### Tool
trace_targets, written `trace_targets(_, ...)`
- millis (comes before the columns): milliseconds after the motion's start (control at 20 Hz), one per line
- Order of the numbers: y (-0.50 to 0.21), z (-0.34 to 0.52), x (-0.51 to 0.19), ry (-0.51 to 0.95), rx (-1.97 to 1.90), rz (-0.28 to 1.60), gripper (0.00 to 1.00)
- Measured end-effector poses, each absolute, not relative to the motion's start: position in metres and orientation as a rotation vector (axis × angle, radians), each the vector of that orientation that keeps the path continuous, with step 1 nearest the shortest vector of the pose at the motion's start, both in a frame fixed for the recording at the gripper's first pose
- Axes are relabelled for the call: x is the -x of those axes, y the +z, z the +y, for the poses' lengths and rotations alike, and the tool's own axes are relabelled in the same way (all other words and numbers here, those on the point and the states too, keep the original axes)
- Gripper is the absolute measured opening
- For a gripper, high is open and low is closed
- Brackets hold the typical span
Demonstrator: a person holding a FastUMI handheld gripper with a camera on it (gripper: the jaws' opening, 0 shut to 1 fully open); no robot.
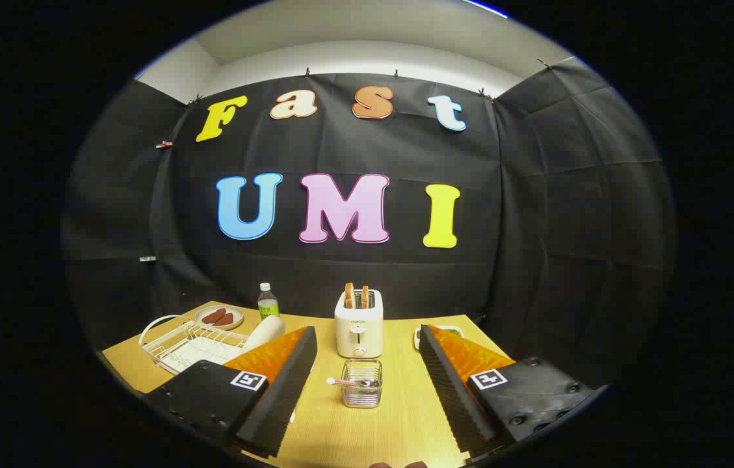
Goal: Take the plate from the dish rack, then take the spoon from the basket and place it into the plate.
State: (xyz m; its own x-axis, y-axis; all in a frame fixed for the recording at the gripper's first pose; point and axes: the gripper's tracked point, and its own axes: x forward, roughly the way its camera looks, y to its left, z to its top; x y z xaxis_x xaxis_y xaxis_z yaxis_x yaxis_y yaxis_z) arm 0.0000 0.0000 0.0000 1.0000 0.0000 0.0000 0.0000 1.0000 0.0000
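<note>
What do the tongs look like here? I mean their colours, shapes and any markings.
The tongs have two wedge-shaped fingers with black ribbed pads on the inner faces and translucent orange sides. Each finger sits on a black block body; the body beside the other finger shows screws. Both bodies carry a square white tag with a black pattern. No cables are visible.

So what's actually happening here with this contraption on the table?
A person is holding a two-finger gripper above a light wooden table. Its ridged black fingers are spread wide and grip nothing. Between them, just ahead, stands a small wire basket with a white-handled spoon lying across it. Beyond it is a white toaster with bread slices in it. Beside the left finger sits a white wire dish rack holding a white plate. Neither plate nor spoon has been moved yet.
</note>
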Motion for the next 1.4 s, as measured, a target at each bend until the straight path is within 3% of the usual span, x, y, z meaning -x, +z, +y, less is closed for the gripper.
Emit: trace_targets(1400,-0.012,0.007,-0.021,0.009,-0.055,0.113,0.98)
